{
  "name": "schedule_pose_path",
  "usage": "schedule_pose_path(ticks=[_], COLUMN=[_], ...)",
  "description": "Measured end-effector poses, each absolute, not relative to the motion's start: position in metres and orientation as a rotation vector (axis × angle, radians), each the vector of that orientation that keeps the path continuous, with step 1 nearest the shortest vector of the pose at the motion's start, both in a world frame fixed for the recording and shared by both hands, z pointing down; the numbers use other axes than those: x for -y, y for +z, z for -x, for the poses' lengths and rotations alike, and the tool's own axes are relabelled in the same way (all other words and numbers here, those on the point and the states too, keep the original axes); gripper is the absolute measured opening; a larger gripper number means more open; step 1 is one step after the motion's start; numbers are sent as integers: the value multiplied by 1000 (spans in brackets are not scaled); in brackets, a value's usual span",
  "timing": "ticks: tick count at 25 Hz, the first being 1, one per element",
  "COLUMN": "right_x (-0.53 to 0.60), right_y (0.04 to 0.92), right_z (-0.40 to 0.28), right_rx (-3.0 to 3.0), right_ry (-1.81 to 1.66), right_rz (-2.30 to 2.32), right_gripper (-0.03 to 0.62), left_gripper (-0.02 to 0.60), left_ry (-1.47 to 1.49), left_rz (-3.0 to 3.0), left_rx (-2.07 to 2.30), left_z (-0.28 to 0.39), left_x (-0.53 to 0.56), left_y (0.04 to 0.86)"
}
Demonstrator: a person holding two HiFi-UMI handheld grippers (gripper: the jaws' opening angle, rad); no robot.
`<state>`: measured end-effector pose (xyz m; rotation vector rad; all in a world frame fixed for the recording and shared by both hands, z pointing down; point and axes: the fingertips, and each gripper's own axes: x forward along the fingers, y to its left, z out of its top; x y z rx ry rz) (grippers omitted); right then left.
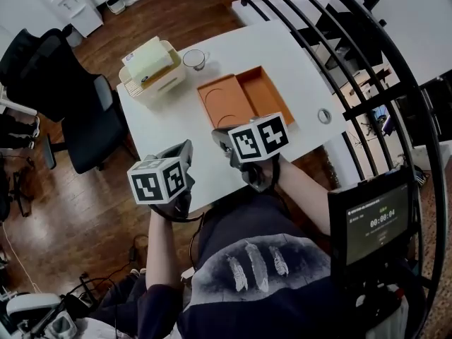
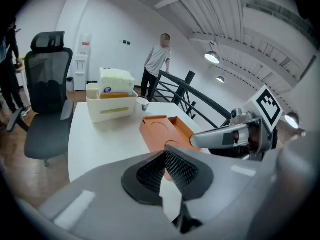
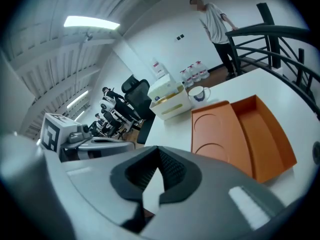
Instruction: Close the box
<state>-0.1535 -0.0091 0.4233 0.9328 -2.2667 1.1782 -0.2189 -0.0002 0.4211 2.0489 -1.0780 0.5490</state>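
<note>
The left gripper [image 2: 165, 153] is seen in its own view with the 2 black ribbed pads [image 2: 182, 170] brought together at their tips, and nothing is gripped between them. The right gripper [image 3: 158, 150] is likewise clenched on nothing, its pads [image 3: 172, 170] meeting at a point. In the head view, the left gripper [image 1: 186, 146] and the right gripper [image 1: 219, 134] are held side by side over the near edge of the white table [image 1: 282, 55], each in 1 hand and each angled downward and away from the person.

The orange box [image 1: 244, 97] is found lying open and flat on the table, just beyond the right gripper's tips. Its 2 halves are laid side by side: a shallow half marked with 2 round recesses on the left and a deeper plain half on the right. Whether the right gripper touches the box's near edge cannot be told. The box [image 2: 162, 129] is also shown in the left gripper view, ahead and slightly to the right, and in the right gripper view [image 3: 240, 134] it is seen ahead on the right.

Farther back on the table, a cream basket [image 1: 152, 76] holding a pale packet is placed, with a glass cup [image 1: 195, 60] just beside it. A small ring [image 1: 324, 116] is set near the table's right edge. A black office chair [image 1: 70, 83] is stood left of the table.
</note>
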Motion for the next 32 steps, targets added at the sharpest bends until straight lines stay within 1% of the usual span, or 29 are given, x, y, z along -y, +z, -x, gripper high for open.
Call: schedule_pose_path(ticks=[6, 12, 19, 27, 32], right_x=[28, 41, 64, 89, 106], right_y=[417, 425, 424, 442, 451], right_z=[108, 38, -29, -80, -108], right_rx=[2355, 2365, 2352, 2274, 2240], right_ry=[1107, 1046, 1049, 1038, 1066], right_rz=[-801, -640, -664, -847, -954], right_gripper=[5, 5, 5, 5, 5], left_gripper=[15, 15, 15, 15, 15], left_ry=[573, 536, 539, 512, 548], left_rz=[-2005, -1903, -1843, -1866, -1861], left_rx=[1227, 1388, 1399, 1367, 1321], left_z=[183, 129, 76, 67, 58], left_x=[17, 24, 21, 39, 50], left_y=[419, 419, 423, 438, 455])
